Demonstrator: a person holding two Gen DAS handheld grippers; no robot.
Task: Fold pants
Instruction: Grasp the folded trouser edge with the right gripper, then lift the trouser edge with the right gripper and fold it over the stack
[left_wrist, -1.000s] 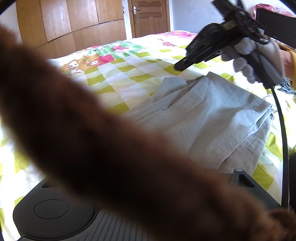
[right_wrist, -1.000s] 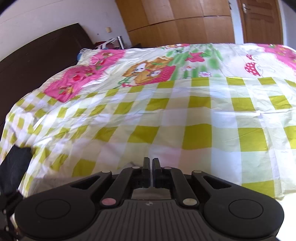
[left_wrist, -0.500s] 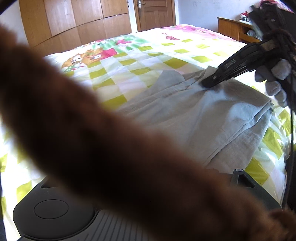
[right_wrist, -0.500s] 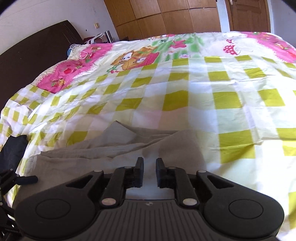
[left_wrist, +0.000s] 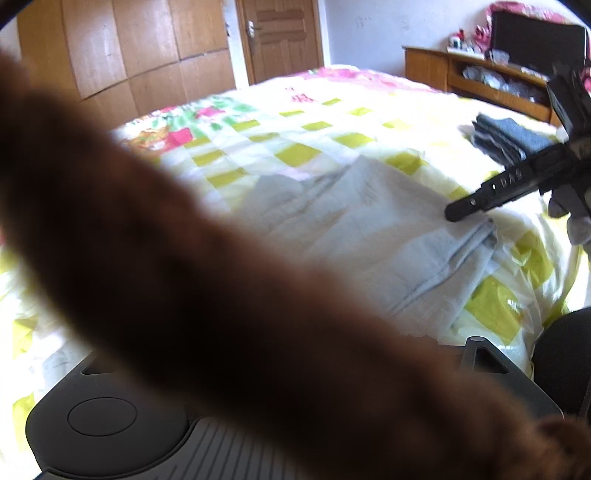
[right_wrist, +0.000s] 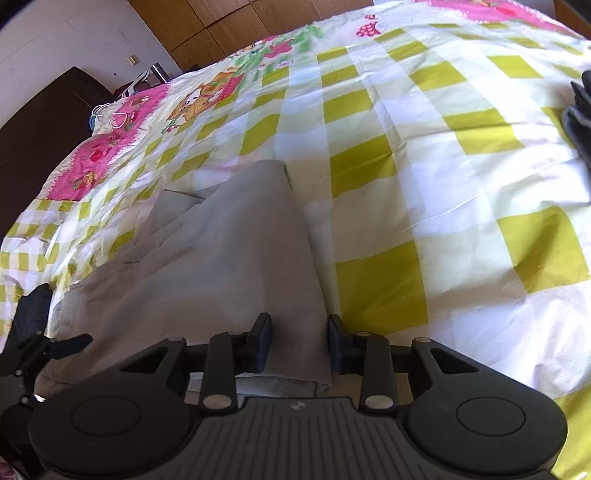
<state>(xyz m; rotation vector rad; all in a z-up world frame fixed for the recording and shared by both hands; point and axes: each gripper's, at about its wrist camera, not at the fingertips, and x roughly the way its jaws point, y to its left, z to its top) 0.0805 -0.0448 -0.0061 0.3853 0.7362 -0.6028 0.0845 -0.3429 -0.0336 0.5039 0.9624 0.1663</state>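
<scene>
bare bedspread (right_wrist: 461, 177) right, folded clothes (left_wrist: 506, 138) beyond

I count one pair of grey pants (right_wrist: 221, 258) folded on the bed (right_wrist: 424, 177), one stack of dark folded clothes (left_wrist: 506, 136) near its far edge, and two grippers: right gripper (right_wrist: 299, 341), left gripper (left_wrist: 110, 417).

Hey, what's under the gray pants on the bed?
The gray pants lie folded on the yellow-checked bedsheet, which shows all around them. Whatever is directly beneath the cloth is covered. The open right gripper straddles their near edge.
</scene>
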